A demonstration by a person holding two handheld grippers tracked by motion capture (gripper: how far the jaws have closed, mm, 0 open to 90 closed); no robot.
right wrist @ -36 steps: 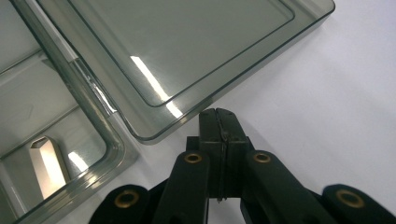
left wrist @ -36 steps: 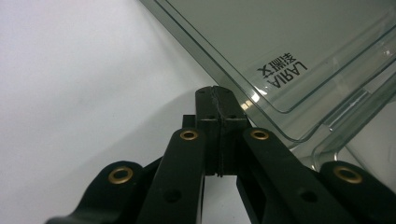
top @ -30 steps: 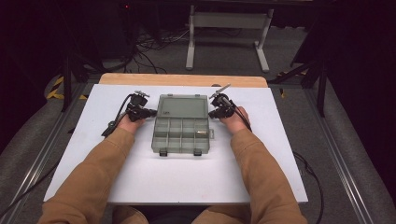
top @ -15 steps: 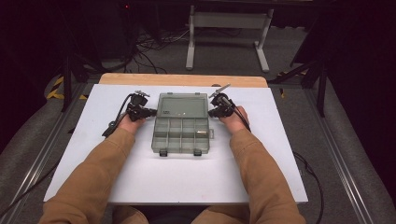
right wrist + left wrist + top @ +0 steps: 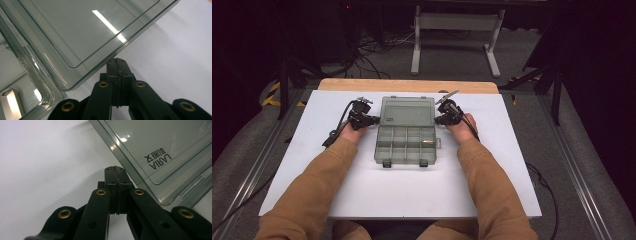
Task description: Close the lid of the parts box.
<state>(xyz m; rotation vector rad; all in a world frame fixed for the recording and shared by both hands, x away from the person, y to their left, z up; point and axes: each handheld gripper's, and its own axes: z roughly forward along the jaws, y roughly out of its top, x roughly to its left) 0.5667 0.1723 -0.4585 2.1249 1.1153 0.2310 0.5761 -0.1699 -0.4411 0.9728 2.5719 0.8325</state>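
Note:
A clear grey compartment box (image 5: 406, 146) lies open at the middle of the white table, its lid (image 5: 407, 111) swung back toward the far side. My left gripper (image 5: 376, 120) is at the lid's left edge and my right gripper (image 5: 437, 120) at its right edge. In the left gripper view the jaws (image 5: 115, 170) are pressed together with nothing between them, their tip just beside the printed lid (image 5: 160, 145). The right gripper (image 5: 116, 61) is likewise shut and empty, its tip at the lid's (image 5: 82, 27) rim. I cannot tell whether either tip touches the lid.
A small metal piece (image 5: 428, 143) lies in a right-hand compartment, seen also as the metal piece (image 5: 10, 102) behind the box wall (image 5: 37, 82). The white table top (image 5: 412, 190) ends in a wooden strip (image 5: 407, 86) at the far edge. Cables trail from both grippers.

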